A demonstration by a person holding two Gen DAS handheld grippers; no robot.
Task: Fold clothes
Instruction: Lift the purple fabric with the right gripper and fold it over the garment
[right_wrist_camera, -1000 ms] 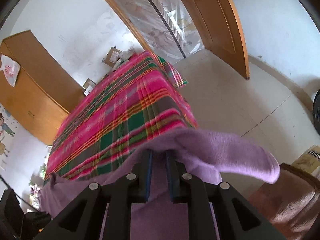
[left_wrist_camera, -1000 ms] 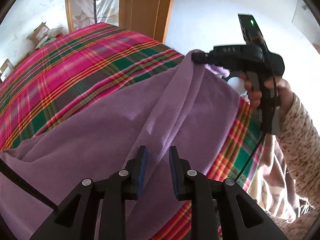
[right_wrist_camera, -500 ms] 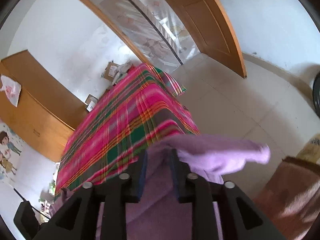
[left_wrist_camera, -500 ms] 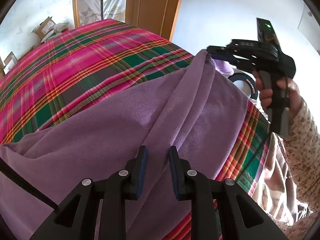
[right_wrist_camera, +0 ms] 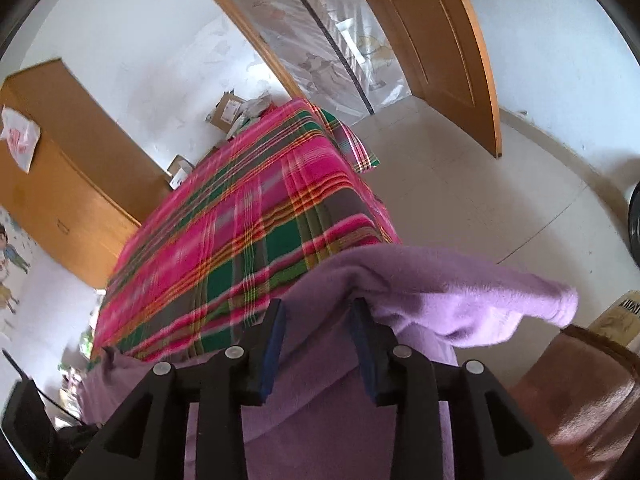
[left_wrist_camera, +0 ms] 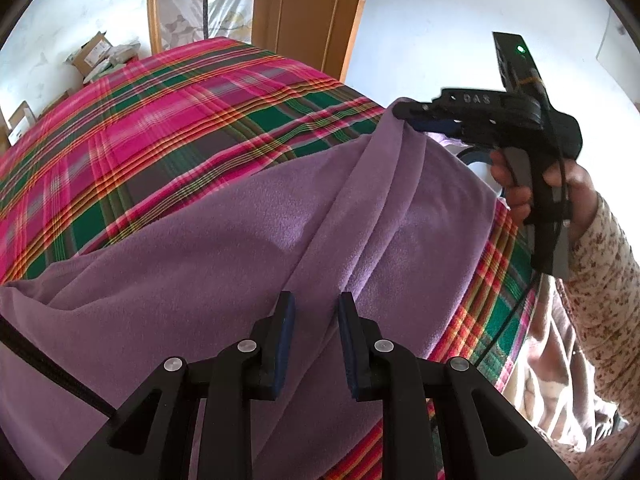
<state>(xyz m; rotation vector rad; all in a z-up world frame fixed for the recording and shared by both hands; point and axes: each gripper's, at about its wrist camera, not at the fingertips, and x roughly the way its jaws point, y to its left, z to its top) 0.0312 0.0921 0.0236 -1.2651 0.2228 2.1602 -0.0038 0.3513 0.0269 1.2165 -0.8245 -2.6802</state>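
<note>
A purple fleece garment (left_wrist_camera: 200, 260) lies spread over a bed with a pink and green plaid cover (left_wrist_camera: 140, 120). My left gripper (left_wrist_camera: 316, 308) is near the bed's front edge, shut on a bunched fold of the garment that runs taut up toward the right gripper (left_wrist_camera: 408, 116). A person's hand (left_wrist_camera: 520, 184) in a floral sleeve holds that gripper above the bed's right edge. In the right wrist view the right gripper (right_wrist_camera: 318, 308) has its jaws opening. The garment (right_wrist_camera: 440, 280) is still draped between and over its fingers, with a loose end hanging to the right.
A wooden door (left_wrist_camera: 308, 12) and a plastic-covered doorway stand beyond the bed. Cardboard boxes (left_wrist_camera: 96, 52) sit against the far wall and a wooden wardrobe (right_wrist_camera: 60, 160) is on the left. Tiled floor (right_wrist_camera: 480, 184) lies right of the bed, with a brown seat (right_wrist_camera: 580, 392) close by.
The right gripper's jaws have spread apart, and the purple cloth now sits loose between them. The left gripper keeps the same grip and place.
</note>
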